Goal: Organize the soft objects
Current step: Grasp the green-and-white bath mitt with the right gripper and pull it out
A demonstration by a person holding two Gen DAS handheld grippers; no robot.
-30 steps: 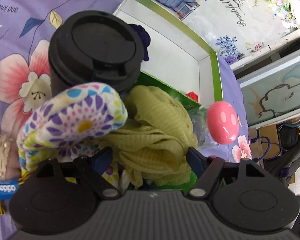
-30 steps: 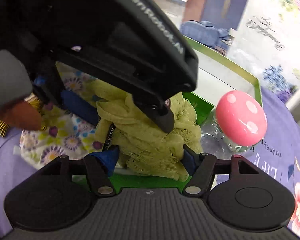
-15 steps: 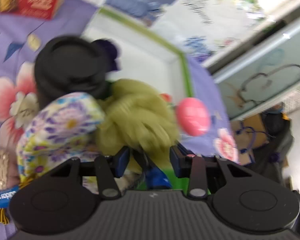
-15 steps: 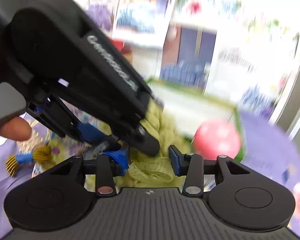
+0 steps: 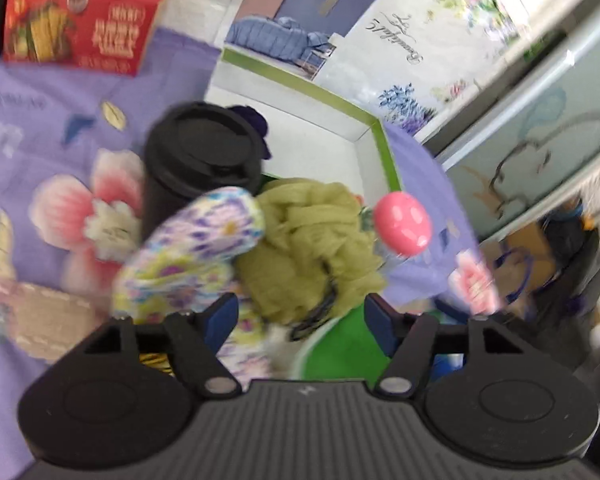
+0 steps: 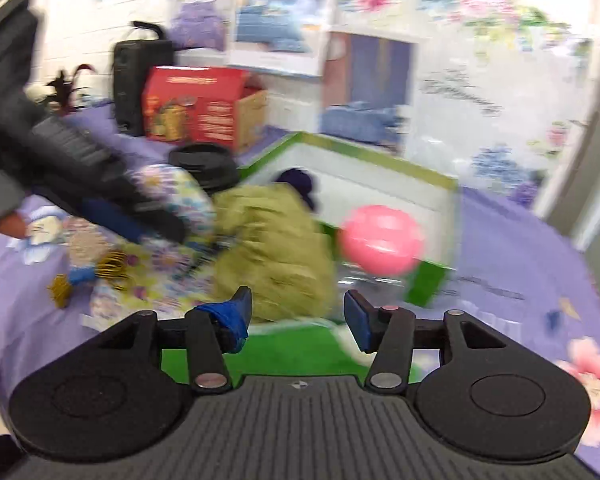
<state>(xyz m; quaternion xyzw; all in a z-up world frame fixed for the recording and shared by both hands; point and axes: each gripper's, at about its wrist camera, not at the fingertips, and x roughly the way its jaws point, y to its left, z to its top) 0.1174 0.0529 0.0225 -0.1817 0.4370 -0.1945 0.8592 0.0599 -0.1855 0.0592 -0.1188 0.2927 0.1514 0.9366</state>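
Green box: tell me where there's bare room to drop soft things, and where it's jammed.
The green box has bare white floor from its far wall to the right rim. The purple cloth right of the box is bare. It is crowded in front, where the cup, floral cloth, olive pouf and pink ball bunch.

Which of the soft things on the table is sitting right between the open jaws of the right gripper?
The olive-green mesh bundle, straight ahead of the right gripper. The floral cloth lies off to its left, and the dark blue item sits farther back in the box.
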